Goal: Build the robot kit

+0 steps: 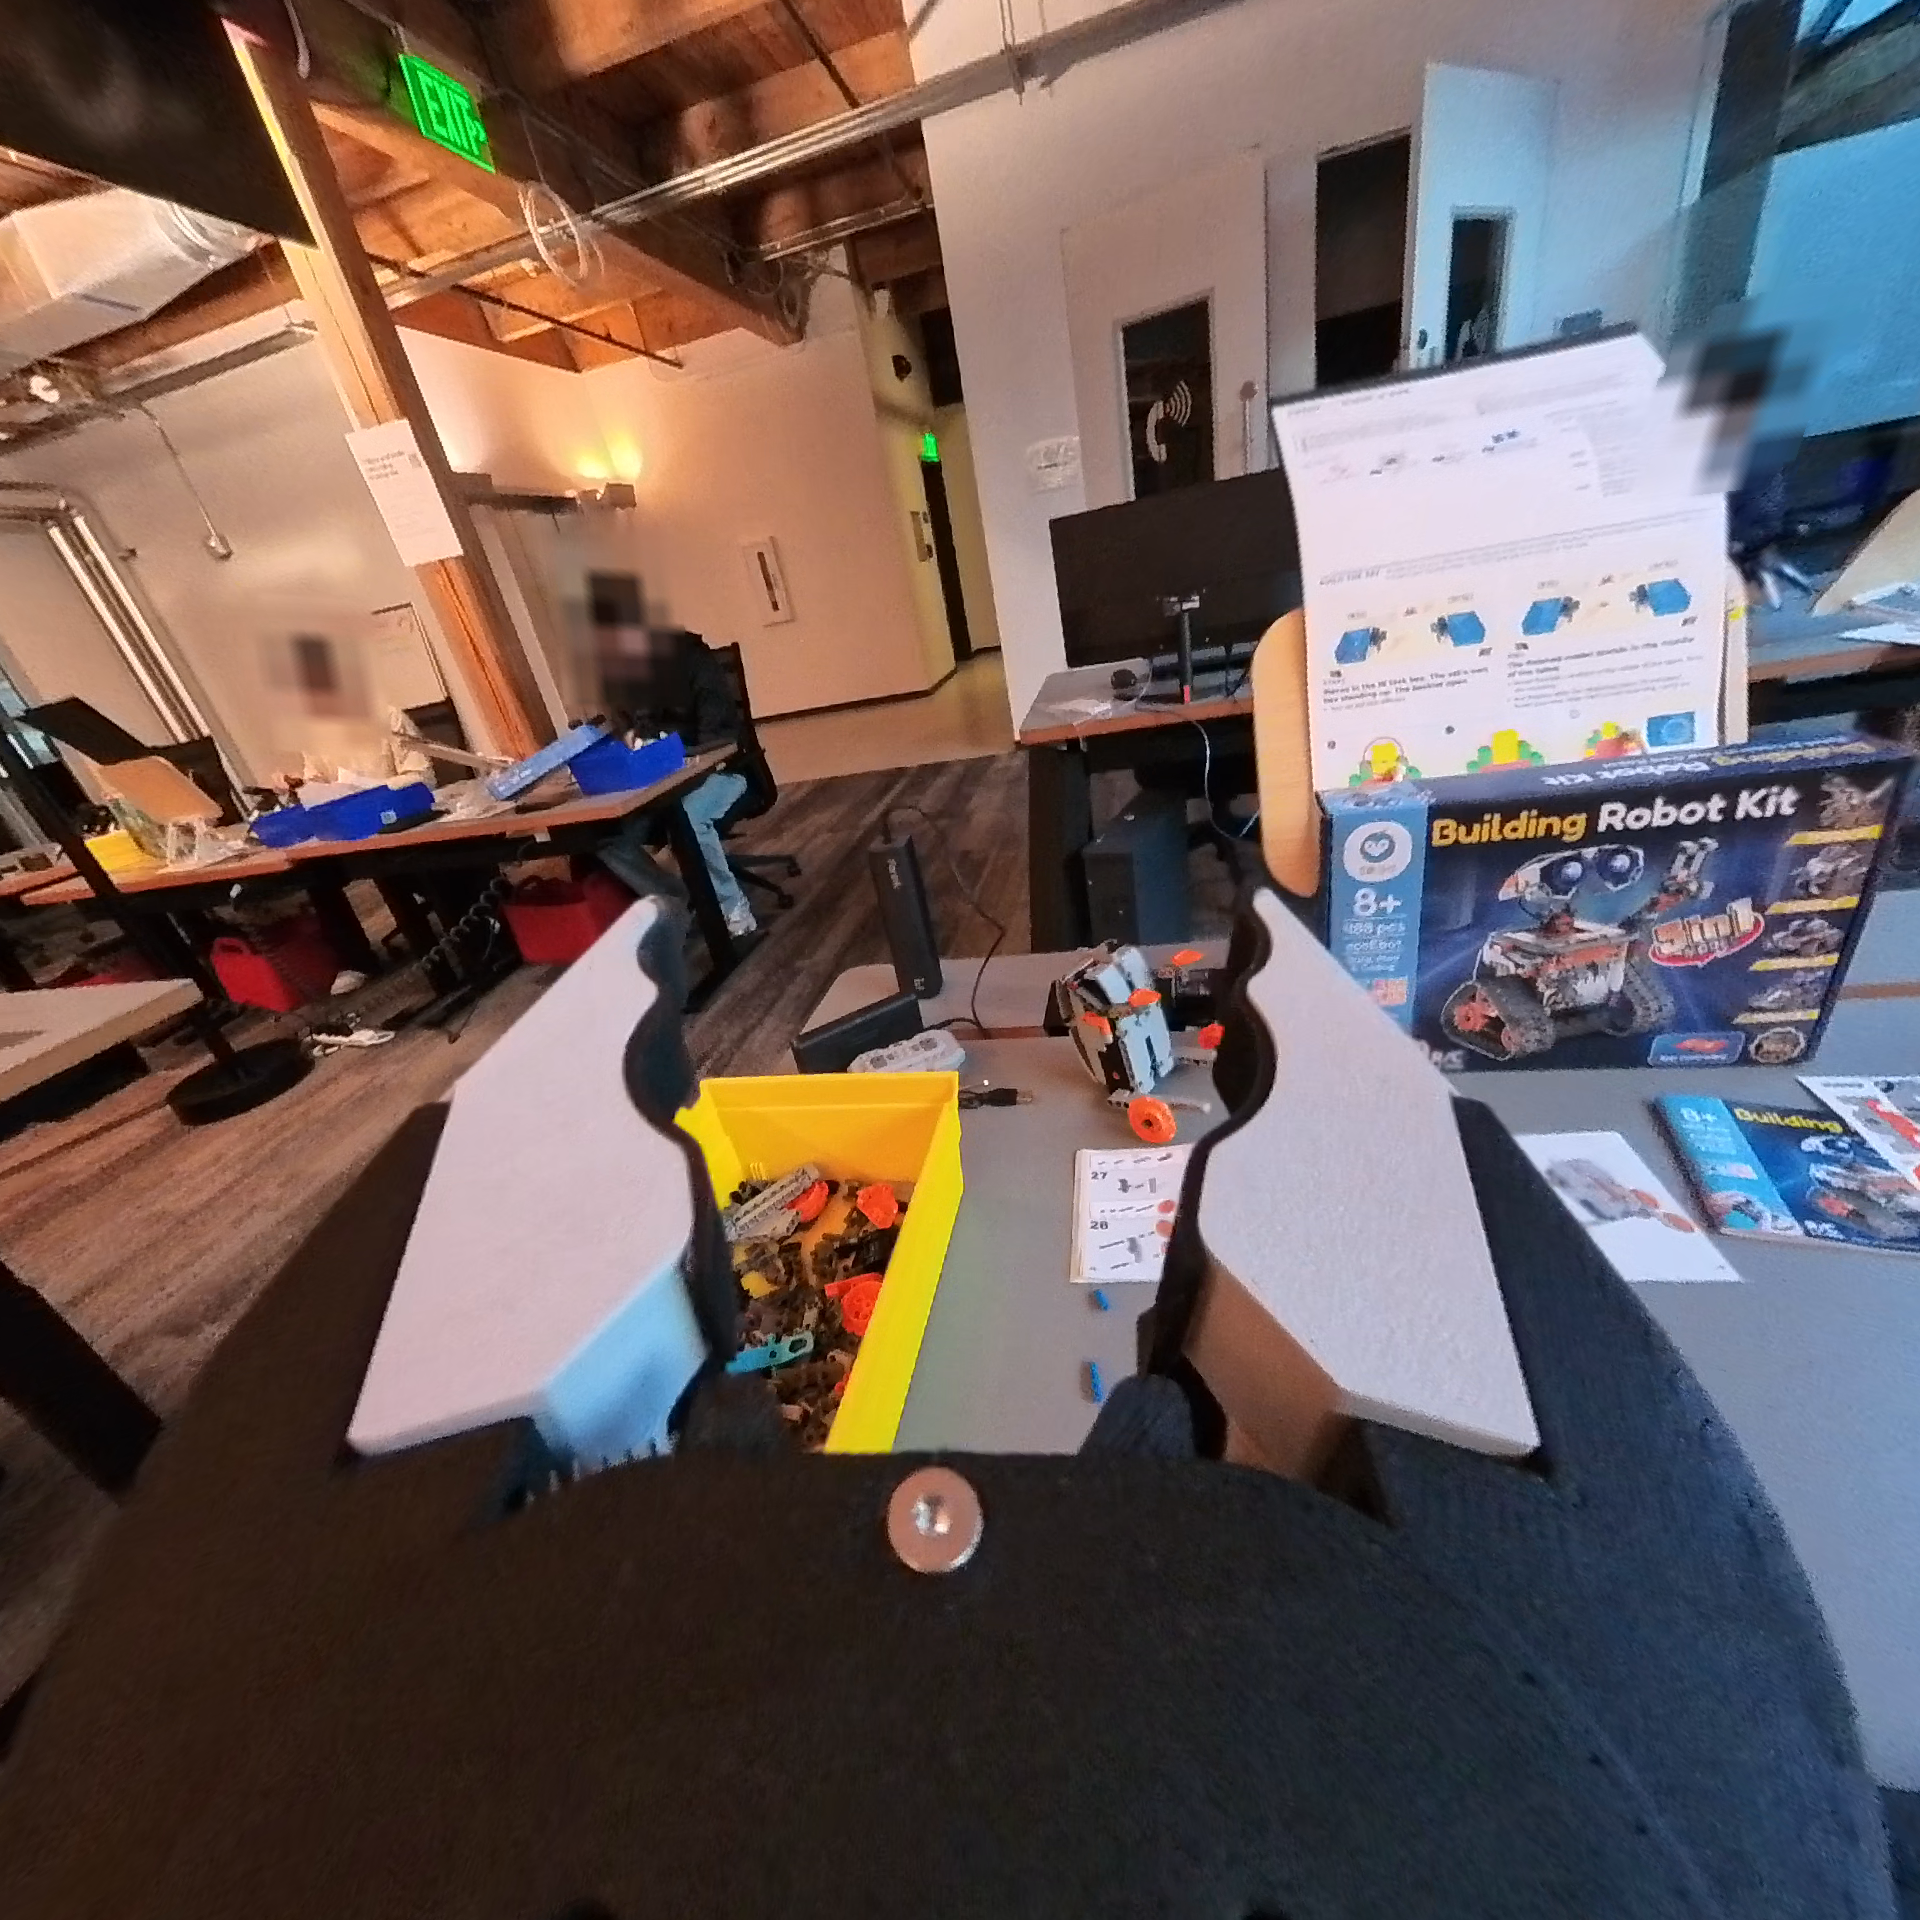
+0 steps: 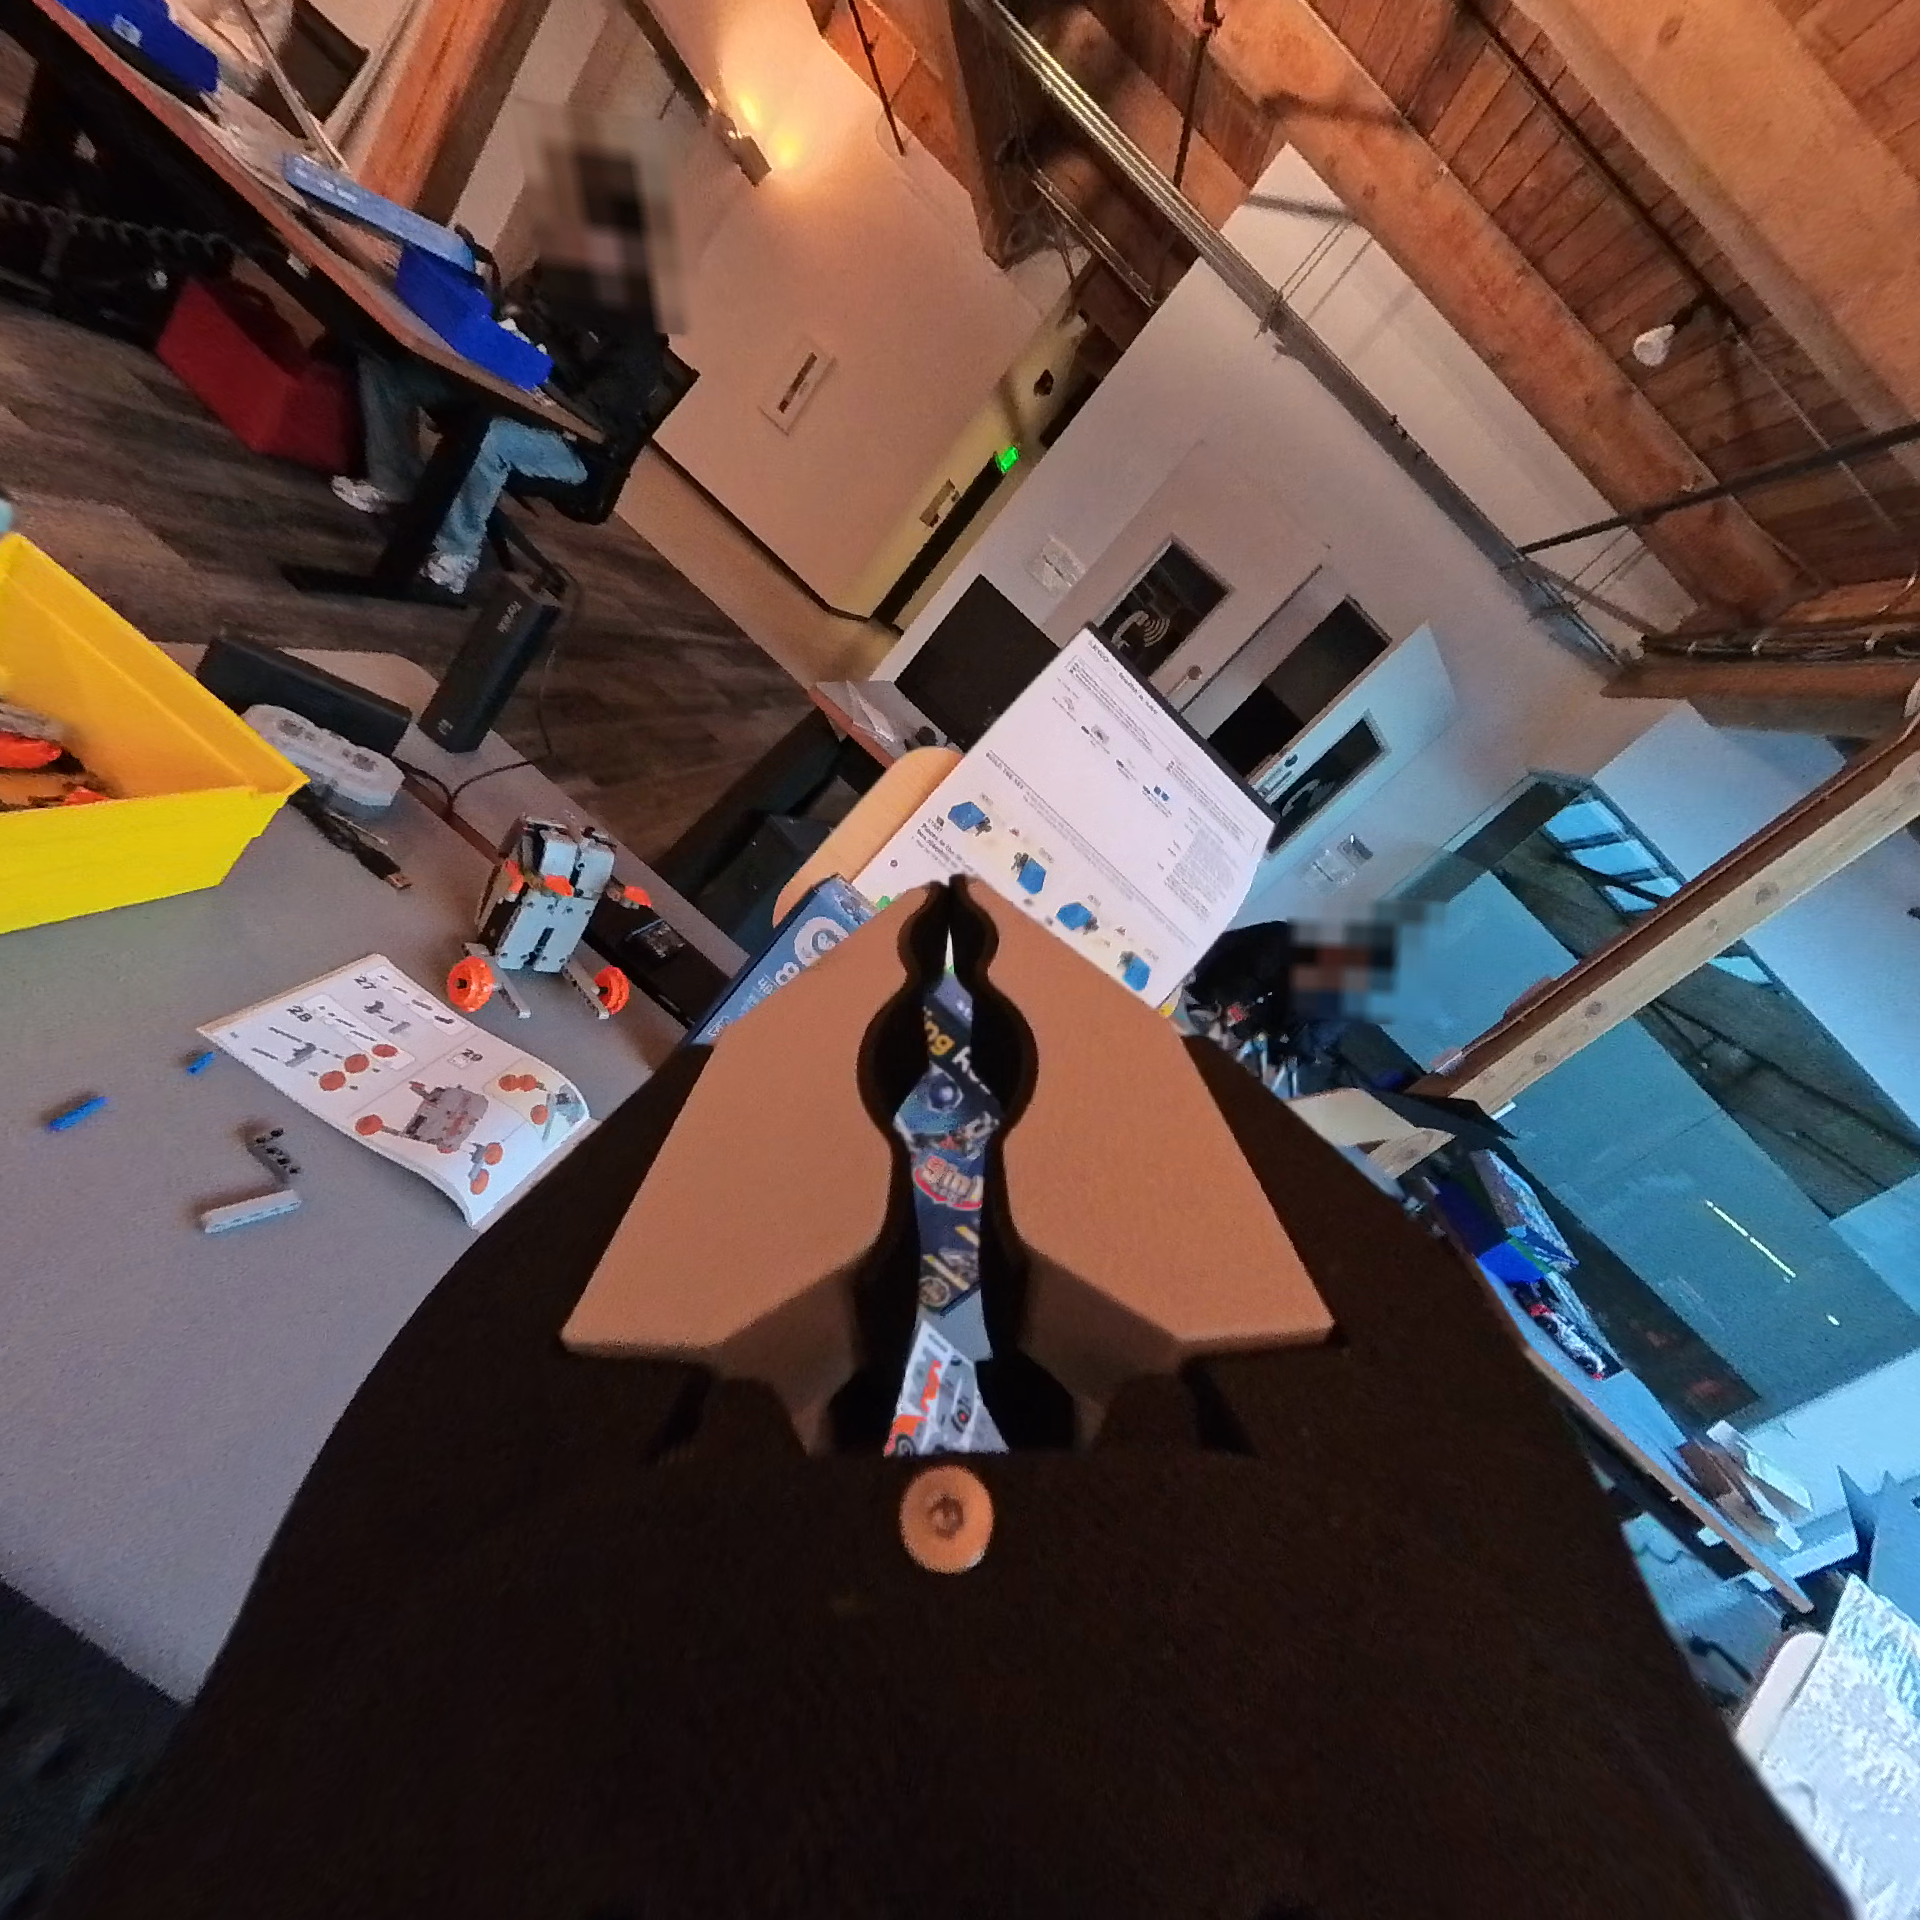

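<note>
My left gripper point(image 1: 956, 914) is open and empty, held above the grey table point(image 1: 1018, 1361). Between its fingers I see a yellow bin point(image 1: 920, 1195) of small building parts and, farther off, a part-built grey and orange toy robot point(image 1: 1132, 1018). An open instruction booklet point(image 1: 1127, 1210) lies to the right of the bin. My right gripper point(image 2: 954, 888) is shut with nothing between its tips, raised and tilted, pointing at the kit box point(image 2: 790, 966). The right wrist view also shows the bin point(image 2: 114, 727), the robot point(image 2: 545, 914) and the booklet point(image 2: 395, 1081) to its left.
The dark kit box point(image 1: 1610, 914) stands at the back right with a large printed sheet point(image 1: 1507, 582) upright behind it. Loose blue pins point(image 2: 76, 1112) and a grey beam point(image 2: 249, 1210) lie on the table. Booklets point(image 1: 1787, 1164) lie at right. A white controller point(image 1: 904, 1058) sits behind the bin.
</note>
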`<state>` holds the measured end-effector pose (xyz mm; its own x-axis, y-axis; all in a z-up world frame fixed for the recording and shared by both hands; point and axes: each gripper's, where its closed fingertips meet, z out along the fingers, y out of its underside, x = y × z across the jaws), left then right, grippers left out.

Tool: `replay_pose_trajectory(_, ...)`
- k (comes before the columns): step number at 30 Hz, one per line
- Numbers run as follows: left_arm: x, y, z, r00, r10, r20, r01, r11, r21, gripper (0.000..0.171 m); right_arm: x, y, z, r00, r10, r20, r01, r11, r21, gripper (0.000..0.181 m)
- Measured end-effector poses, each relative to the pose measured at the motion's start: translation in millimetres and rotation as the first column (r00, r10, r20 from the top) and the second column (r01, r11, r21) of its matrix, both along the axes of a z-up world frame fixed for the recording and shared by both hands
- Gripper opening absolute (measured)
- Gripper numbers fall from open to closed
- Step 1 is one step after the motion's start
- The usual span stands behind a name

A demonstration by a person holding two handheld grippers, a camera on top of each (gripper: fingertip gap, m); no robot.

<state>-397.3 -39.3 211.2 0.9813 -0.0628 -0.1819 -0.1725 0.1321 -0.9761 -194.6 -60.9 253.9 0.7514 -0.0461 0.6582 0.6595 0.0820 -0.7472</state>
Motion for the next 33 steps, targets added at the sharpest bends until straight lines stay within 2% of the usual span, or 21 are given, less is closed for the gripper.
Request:
replay_pose_trajectory(6, 7, -14, 18, 1.000, -0.001, -0.014, 0.002, 0.999, 0.042, 0.102, 11, 2, -7, 1.000, -0.006, -0.026, 0.005, 0.999, -0.033, 0.000)
replay_pose_trajectory(14, 9, -14, 22, 1.000, 0.007, -0.017, -0.006, 0.999, 0.047, 0.102, 10, 5, -13, 1.000, 0.002, -0.029, -0.004, 0.999, -0.053, 0.000)
replay_pose_trajectory(24, 12, -11, 17, 1.000, 0.007, -0.029, -0.006, 1.000, 0.029, 0.102, 12, 6, -17, 0.999, 0.002, -0.037, -0.005, 0.998, -0.066, 0.000)
replay_pose_trajectory(33, -2, -9, 12, 1.000, 0.018, 0.002, -0.018, 1.000, 0.009, 0.102, 19, 3, -15, 0.999, -0.016, -0.039, 0.014, 0.998, -0.053, 0.000)
